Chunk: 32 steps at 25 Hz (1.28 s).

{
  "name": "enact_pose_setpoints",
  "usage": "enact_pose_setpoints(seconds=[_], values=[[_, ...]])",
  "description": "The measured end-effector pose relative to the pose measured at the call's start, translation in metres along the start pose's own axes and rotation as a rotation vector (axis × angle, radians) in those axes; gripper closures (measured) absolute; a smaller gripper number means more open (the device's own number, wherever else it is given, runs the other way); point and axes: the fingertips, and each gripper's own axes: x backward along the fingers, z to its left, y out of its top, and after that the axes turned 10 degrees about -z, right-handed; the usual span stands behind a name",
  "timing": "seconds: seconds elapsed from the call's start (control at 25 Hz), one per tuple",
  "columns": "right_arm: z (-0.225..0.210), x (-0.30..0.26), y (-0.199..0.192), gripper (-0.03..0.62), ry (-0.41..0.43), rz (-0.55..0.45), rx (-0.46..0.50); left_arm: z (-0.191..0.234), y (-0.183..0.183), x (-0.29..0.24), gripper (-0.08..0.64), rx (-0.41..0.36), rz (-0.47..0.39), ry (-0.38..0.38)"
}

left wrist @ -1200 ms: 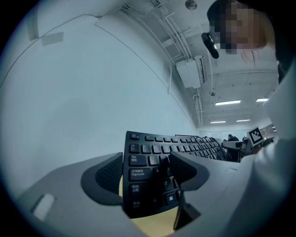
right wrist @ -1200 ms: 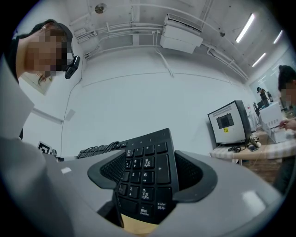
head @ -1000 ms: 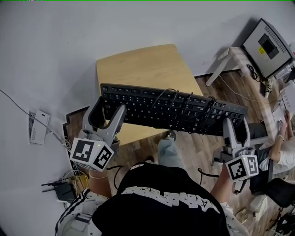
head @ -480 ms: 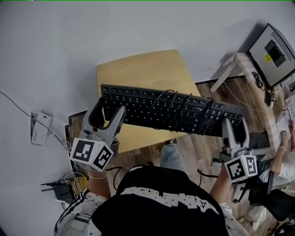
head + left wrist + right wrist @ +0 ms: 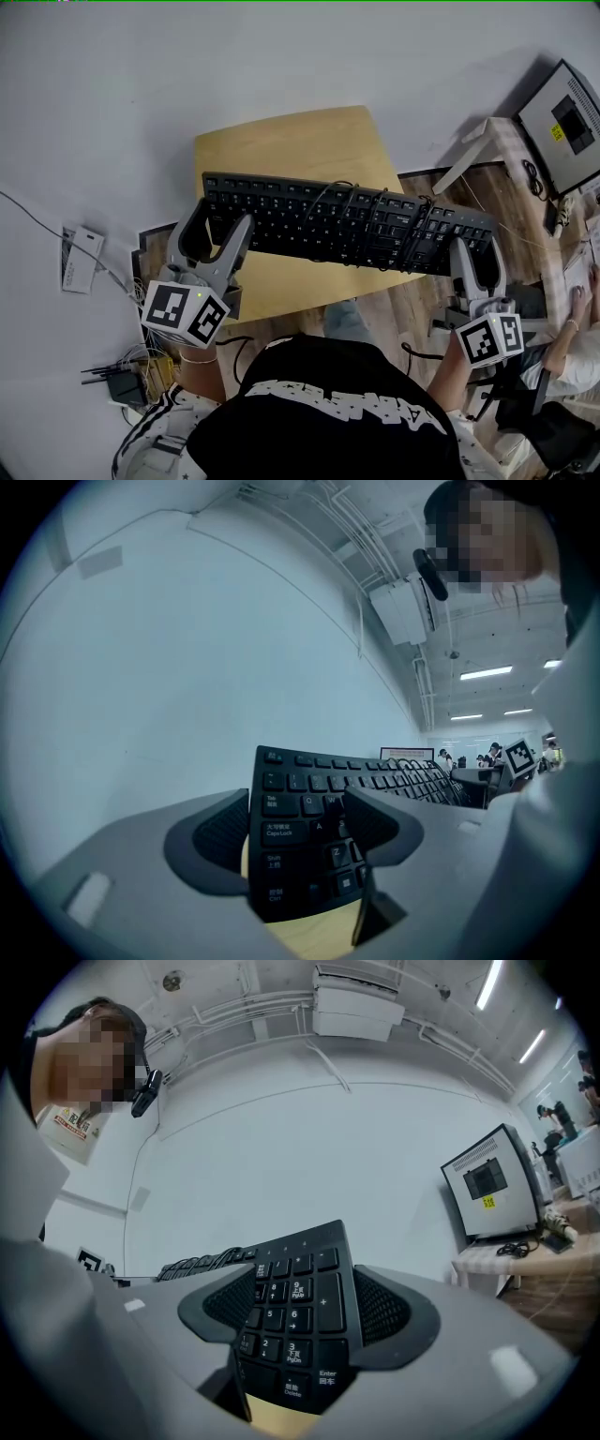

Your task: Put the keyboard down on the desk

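**Item 1: keyboard** [image 5: 347, 225]. Black, full length, with its cable [image 5: 375, 208] looped loosely over the keys. It is carried between my two grippers, key side facing back toward me. By my reading it sits above the counter [image 5: 286, 150] and does not lie on it. Its left part is over the wood, and its number-pad end reaches out past the counter's right edge, over the floor.

**Item 2: left gripper** [image 5: 223, 225]. The fingers [image 5: 211, 841] are closed on the keyboard's left end, one pad behind it and one across the letter keys near Caps Lock. The hold is at the very end so that the long board stays level.

**Item 3: right gripper** [image 5: 475, 267]. The fingers [image 5: 384, 1312] are closed on the number-pad end, with the digit keys showing between the pads. Gripping both ends shares the weight and stops the board from twisting.

**Item 4: counter.** Small, pale wood, set against the wall. It looks narrower than the keyboard is long, so I judge the board will need centring or some overhang will remain.

**Item 5: surroundings.** A monitor [image 5: 572, 117] stands on a separate stand to the right, well apart.
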Motion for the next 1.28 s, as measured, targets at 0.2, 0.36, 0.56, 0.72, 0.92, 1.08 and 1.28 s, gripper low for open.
enact_pose_setpoints(seconds=[0.2, 0.36, 0.56, 0.72, 0.92, 1.08, 1.28], values=[[0.003, 0.005, 0.001, 0.264, -0.034, 0.006, 0.007, 0.003, -0.002, -0.005, 0.261, 0.016, 0.007, -0.029], [0.003, 0.008, 0.003, 0.262, -0.029, -0.015, 0.011, 0.0, 0.001, -0.003, 0.261, 0.005, 0.0, -0.036], [-0.001, 0.001, 0.0, 0.264, 0.021, -0.019, -0.008, -0.003, 0.005, 0.005, 0.261, -0.015, -0.023, 0.01], [0.002, 0.003, 0.002, 0.264, -0.005, -0.011, 0.004, 0.0, 0.002, 0.0, 0.261, 0.004, -0.008, -0.013], [0.002, 0.004, 0.002, 0.264, -0.01, -0.019, 0.009, 0.0, 0.002, -0.002, 0.261, 0.004, -0.015, -0.024], [0.003, 0.008, 0.005, 0.264, -0.021, -0.035, 0.018, 0.0, 0.002, -0.004, 0.261, 0.007, -0.04, -0.049], [0.007, 0.015, 0.006, 0.267, -0.035, -0.056, 0.029, 0.002, 0.0, -0.008, 0.26, 0.011, -0.055, -0.071]])
